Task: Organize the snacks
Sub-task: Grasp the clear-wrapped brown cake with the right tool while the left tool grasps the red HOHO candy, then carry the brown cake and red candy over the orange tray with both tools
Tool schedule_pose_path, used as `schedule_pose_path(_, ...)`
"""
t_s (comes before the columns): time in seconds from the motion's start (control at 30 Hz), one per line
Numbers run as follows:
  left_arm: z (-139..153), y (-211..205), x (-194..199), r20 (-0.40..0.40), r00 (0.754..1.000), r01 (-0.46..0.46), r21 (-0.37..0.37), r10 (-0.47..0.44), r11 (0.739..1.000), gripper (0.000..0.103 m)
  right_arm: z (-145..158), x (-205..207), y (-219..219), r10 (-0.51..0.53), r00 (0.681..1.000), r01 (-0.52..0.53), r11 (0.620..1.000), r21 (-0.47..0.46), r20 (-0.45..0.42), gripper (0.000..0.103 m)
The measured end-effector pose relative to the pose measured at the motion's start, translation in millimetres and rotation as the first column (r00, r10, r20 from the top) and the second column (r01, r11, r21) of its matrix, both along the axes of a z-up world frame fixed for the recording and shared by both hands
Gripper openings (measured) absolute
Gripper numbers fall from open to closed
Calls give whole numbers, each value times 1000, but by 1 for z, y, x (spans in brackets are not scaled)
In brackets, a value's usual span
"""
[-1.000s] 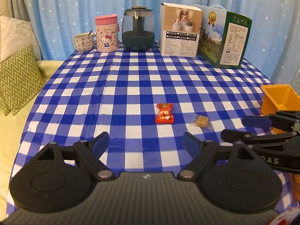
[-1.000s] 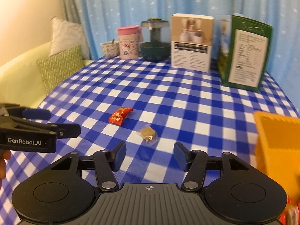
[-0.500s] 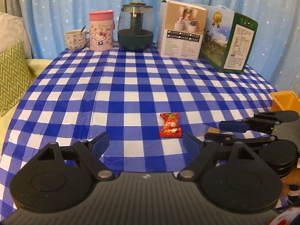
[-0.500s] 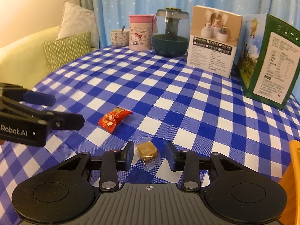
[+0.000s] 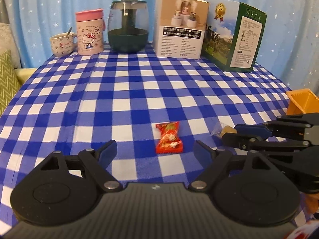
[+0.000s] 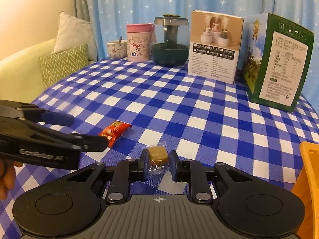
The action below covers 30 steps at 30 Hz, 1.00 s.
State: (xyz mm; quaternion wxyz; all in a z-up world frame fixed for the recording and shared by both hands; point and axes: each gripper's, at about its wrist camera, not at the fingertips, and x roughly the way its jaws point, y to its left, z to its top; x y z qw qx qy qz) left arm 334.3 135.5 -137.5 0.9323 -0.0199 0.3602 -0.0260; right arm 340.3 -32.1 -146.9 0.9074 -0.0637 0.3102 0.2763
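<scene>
A red wrapped candy (image 5: 169, 137) lies on the blue checked tablecloth, just ahead of and between the fingers of my open left gripper (image 5: 154, 151). It also shows in the right wrist view (image 6: 114, 131). A brown candy in clear wrap (image 6: 157, 155) sits between the fingers of my right gripper (image 6: 158, 162), whose jaws have narrowed close around it with small gaps still showing. The same candy (image 5: 224, 129) shows at the right gripper's tips in the left wrist view. An orange bin (image 5: 303, 103) stands at the right edge.
At the table's back stand a small cup (image 5: 62, 44), a pink Hello Kitty tumbler (image 5: 90, 33), a dark glass humidifier (image 5: 128, 25), a white product box (image 5: 180, 27) and a green box (image 5: 237, 37). A yellow sofa with cushions (image 6: 65, 63) is to the left.
Both grippers moved forward and lower toward the candies. The right gripper's jaws narrowed around the brown candy. The left gripper came up to the red candy, still open.
</scene>
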Motion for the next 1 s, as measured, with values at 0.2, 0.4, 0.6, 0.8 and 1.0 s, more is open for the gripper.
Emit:
schedule_pose_path(0.2, -7, -8, 11, 19, 1000, 24, 4, -24, 1000, 66, 0, 1, -12, -79, 997, 79, 997, 4, -5, 22)
schedule_pose_path(0.4, -12, -16, 21, 26, 999, 33, 12, -34, 999, 39, -3, -2, -22, -125, 992, 126, 992, 15, -36, 22)
schedule_pose_path(0.6, -15, -21, 25, 18, 999, 29, 24, -29, 999, 23, -2, -5, -24, -140, 989, 141, 990, 15, -51, 22)
schedule_pose_path(0.8, -9, -21, 15, -16, 1000, 13, 10, -13, 1000, 19, 2, -13, -27, -157, 986, 158, 987, 23, -57, 22)
schedule_pose_path(1.0, 4, -29, -9, -32, 999, -11, -4, 11, 1000, 19, 17, -29, -36, -179, 982, 182, 982, 45, -60, 22)
